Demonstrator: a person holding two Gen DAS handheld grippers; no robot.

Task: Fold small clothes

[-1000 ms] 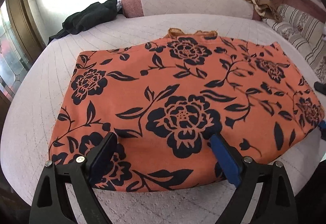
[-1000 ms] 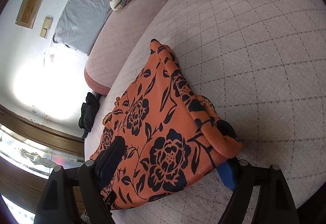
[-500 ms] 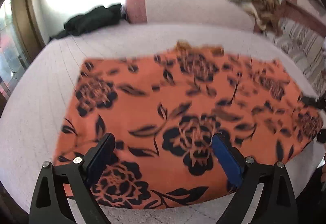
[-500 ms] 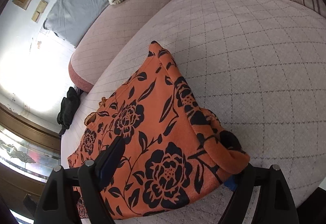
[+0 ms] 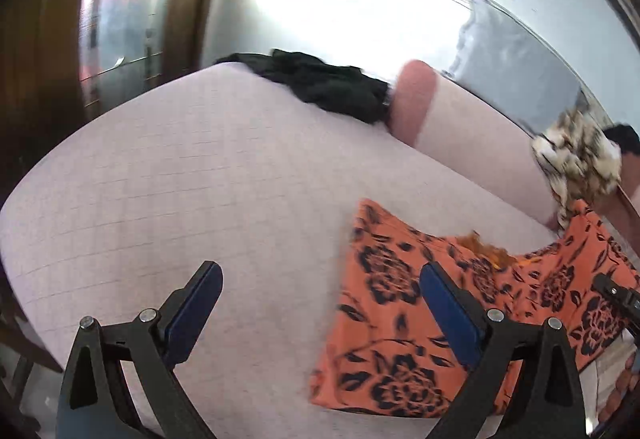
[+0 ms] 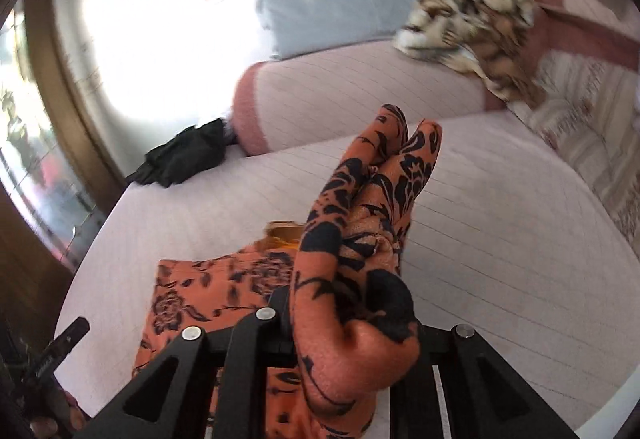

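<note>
in the left wrist view our left gripper (image 5: 320,303) stands wide open with nothing between its blue pads (image 5: 448,311), hanging over bare quilted bed (image 5: 180,191). the orange floral garment (image 5: 420,327) lies flat on the bed toward its near right edge, its left border running under the right pad, not gripped by it. a black cloth (image 5: 328,87) sits at the bed's far edge beside a pink bolster (image 5: 416,99), with a brown patterned blanket (image 5: 576,155) further right. a dark tip of the other gripper shows at the right border.

in the right wrist view our right gripper (image 6: 344,327) is closing on a bunched corner of the orange floral garment (image 6: 360,247), and the cloth between its jaws rises in a peak above the bed (image 6: 500,239). the remaining fabric lies flat lower left. the black cloth (image 6: 184,155) rests at the far left edge.
</note>
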